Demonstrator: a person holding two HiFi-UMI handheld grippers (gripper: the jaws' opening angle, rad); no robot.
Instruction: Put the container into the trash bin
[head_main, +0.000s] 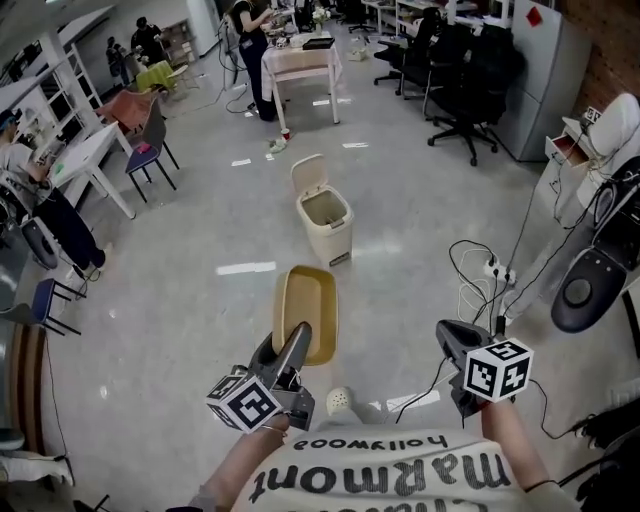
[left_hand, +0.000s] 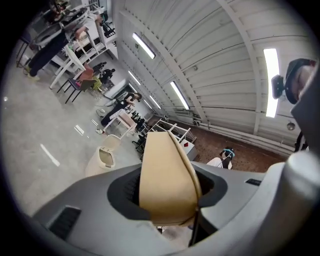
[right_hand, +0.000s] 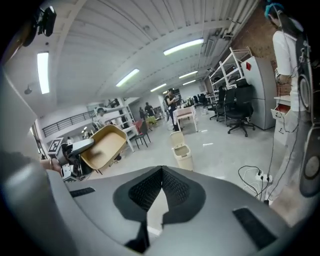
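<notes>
Mid-carry, by the look of it — container (head_main: 308, 300) lifted clear of the floor, not yet at the trash bin (head_main: 324, 216). Gripped at its near rim by the left tongs (head_main: 298, 338), jaws clamped onto the tan wall, hollow side showing in the head view. Held out toward twelve o'clock, with the bin farther along that same line, well apart from the container, lid flipped up and mouth open. Right tongs (head_main: 450, 335) at about three o'clock of the left pair, jaws pressed together on nothing, idle.

Next move, as a judgement: on toward twelve o'clock until directly over the open mouth, then a tip or a lowering, and a parting of the left jaws. Calls for lining up a long container with a mouth seemingly hardly wider than it, so likely end-first or tilted rather than flat. Worth minding the raised lid at the bin's eleven o'clock side. Cables and power strip (head_main: 494, 268) on the floor out at two o'clock, apparently off the path.

Counted: one container, one trash bin, two tongs — one loaded, one empty. One power strip with its loose cables. Several people and chairs far off between ten and one o'clock, too small and crowded for a sure count.
</notes>
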